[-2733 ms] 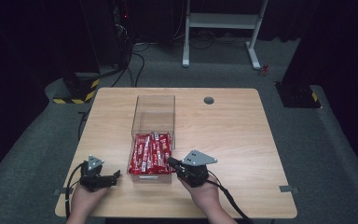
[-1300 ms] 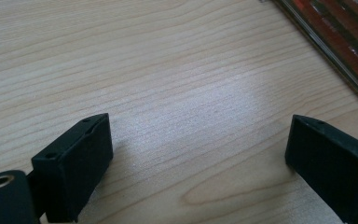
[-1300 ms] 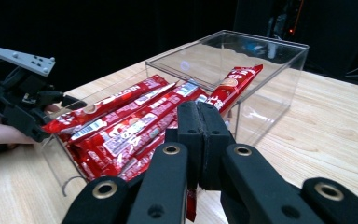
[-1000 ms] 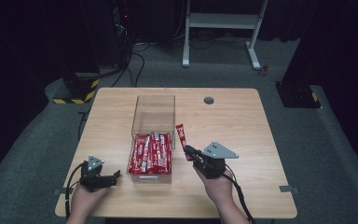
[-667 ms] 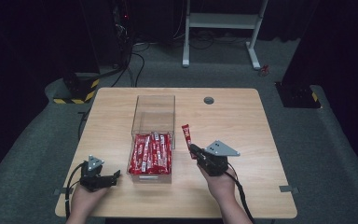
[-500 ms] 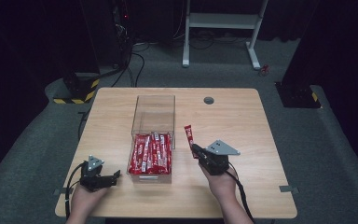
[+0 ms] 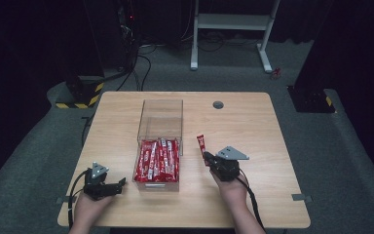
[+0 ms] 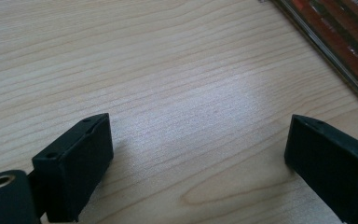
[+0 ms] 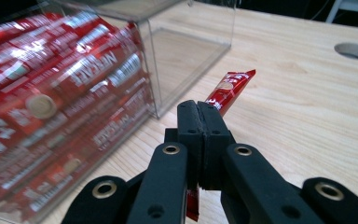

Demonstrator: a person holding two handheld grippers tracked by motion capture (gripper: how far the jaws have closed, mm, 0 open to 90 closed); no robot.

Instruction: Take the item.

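Now the right hand-held gripper point(image 7: 208, 158), clamped on a red sachet point(image 9: 227, 90), has carried it out of the clear box point(image 7: 159, 126) and lowered it toward the surface point(image 7: 263, 131) beside it, likely for placing. Left hand-held gripper point(image 7: 119, 184) rests wide, empty.

Quick tally: one clear box point(image 7: 159, 127) on worktop point(image 7: 253, 126), one worktop total. Red sachets point(image 7: 158, 158) packed in near end of box, roughly nine or ten across top layer, deeper ones too jumbled to count. One more red sachet point(image 7: 201, 145) out of box, just right of it. Tongs: two, left tongs point(image 7: 111, 186) left of box, right tongs point(image 7: 208, 157) right of box. One round hole point(image 7: 217, 104) in worktop, beyond box to its right.
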